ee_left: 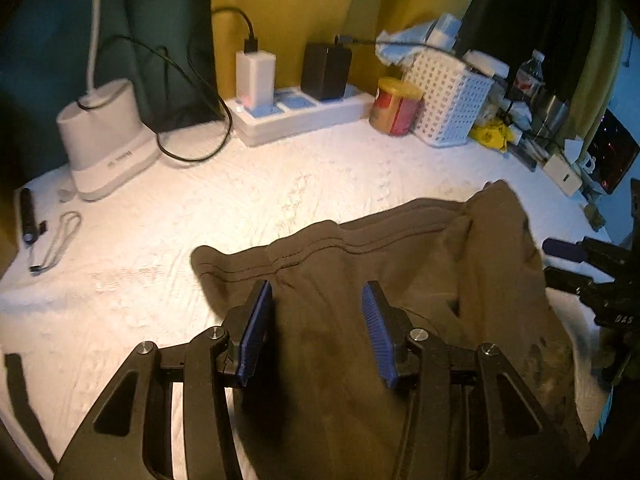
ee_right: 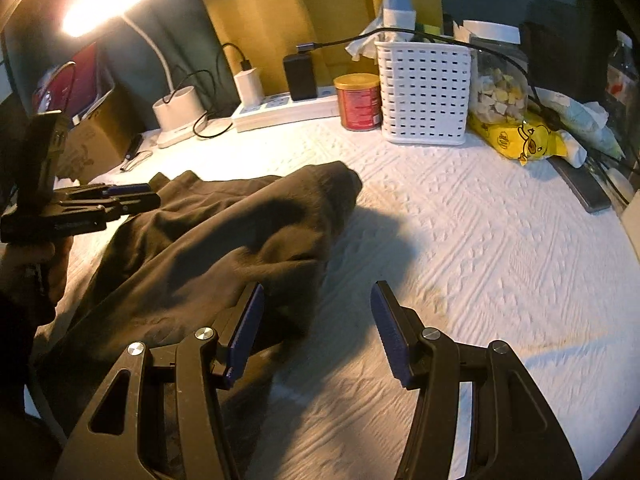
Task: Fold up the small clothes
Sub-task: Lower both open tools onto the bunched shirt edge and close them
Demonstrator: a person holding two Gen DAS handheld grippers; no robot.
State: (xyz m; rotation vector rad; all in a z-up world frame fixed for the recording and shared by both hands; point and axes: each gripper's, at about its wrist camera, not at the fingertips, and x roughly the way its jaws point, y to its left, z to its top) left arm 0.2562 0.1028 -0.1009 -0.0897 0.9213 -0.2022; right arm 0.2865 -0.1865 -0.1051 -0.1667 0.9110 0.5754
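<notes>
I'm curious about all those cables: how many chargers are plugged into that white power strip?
2. A white charger sits toward the strip's lamp end, and a black charger stands beside it, nearer the red can. Nothing else appears plugged in.

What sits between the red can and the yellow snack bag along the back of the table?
The white perforated plastic basket, then a clear bag of pale chunks; the right wrist view shows it best.

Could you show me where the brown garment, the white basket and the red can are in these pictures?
brown garment (ee_left: 360, 248): left wrist view, on its stitched hem.
white basket (ee_right: 424, 92): right wrist view, on its perforated front wall.
red can (ee_right: 358, 104): right wrist view, on its red side label.
</notes>
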